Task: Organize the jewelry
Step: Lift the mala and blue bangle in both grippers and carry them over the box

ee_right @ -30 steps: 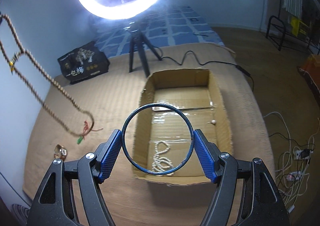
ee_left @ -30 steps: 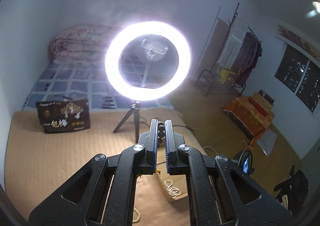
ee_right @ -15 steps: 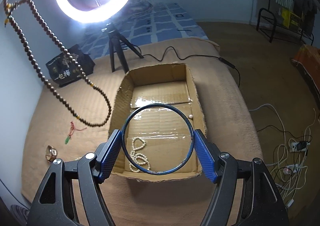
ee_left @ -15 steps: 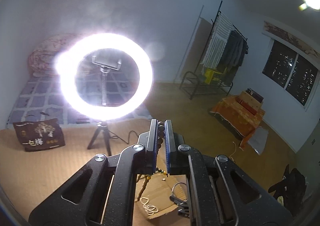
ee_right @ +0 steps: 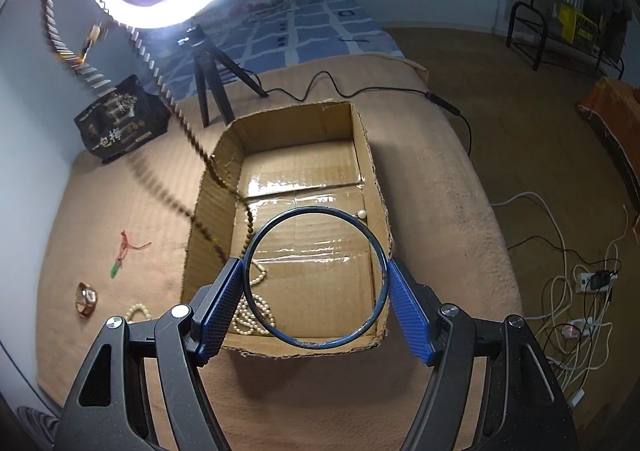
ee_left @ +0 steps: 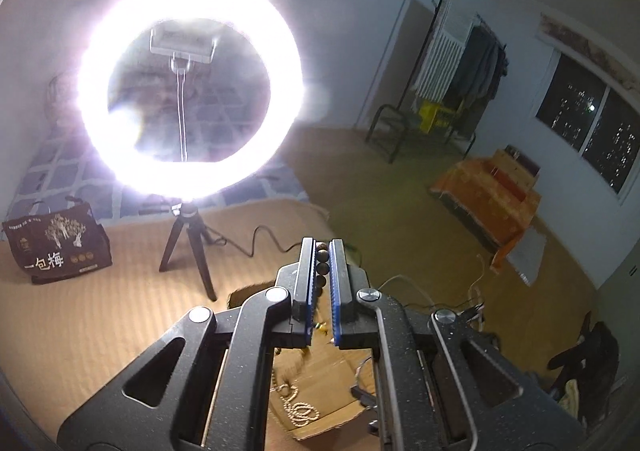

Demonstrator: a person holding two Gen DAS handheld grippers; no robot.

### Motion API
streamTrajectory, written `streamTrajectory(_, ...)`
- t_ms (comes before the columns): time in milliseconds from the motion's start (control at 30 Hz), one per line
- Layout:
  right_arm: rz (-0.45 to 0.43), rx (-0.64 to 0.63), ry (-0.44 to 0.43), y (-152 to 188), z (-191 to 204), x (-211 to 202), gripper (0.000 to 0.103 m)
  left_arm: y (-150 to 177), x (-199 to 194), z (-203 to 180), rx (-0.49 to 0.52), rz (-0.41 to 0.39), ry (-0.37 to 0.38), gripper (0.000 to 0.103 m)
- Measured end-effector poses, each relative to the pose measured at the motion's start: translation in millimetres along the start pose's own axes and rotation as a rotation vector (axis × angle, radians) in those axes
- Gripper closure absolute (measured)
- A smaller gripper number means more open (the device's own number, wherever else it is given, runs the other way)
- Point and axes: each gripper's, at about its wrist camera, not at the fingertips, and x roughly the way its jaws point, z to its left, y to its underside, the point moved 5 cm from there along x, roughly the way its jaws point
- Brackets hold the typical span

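Note:
My left gripper (ee_left: 321, 251) is shut on a brown wooden bead necklace (ee_left: 322, 268), held high above the bed. In the right wrist view the necklace (ee_right: 192, 139) swings down from the upper left, its low end hanging inside the open cardboard box (ee_right: 372, 171). My right gripper (ee_right: 316, 277) is shut on a dark blue bangle (ee_right: 260, 243), held over the box's near end. A white pearl necklace (ee_right: 250, 311) lies in the box's near left corner; it also shows in the left wrist view (ee_left: 298, 409). A single pearl (ee_right: 362, 214) lies by the right wall.
On the tan blanket left of the box lie a green pendant on red cord (ee_right: 120, 259), a gold watch (ee_right: 86, 298) and a pearl bracelet (ee_right: 138, 311). A lit ring light on a tripod (ee_right: 212, 91) and a black bag (ee_right: 120, 119) stand behind. Cables (ee_right: 580, 291) lie on the floor at right.
The left gripper has carried the bead necklace to the right, and its hanging end has gone from over the blanket into the box. The right gripper with the bangle has stayed over the box.

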Motion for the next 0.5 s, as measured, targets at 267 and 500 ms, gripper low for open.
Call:
streamTrajectory(267, 0.028, -0.008, 0.015, 5, 0, 11, 0.031, 31, 40, 14, -0.008, 0.079, -0.028, 0.099)
streamTrajectory(500, 0.047, -0.015, 0.031, 9, 0, 20, 0.031, 57, 71, 22, -0.014, 0.142, -0.035, 0.099)
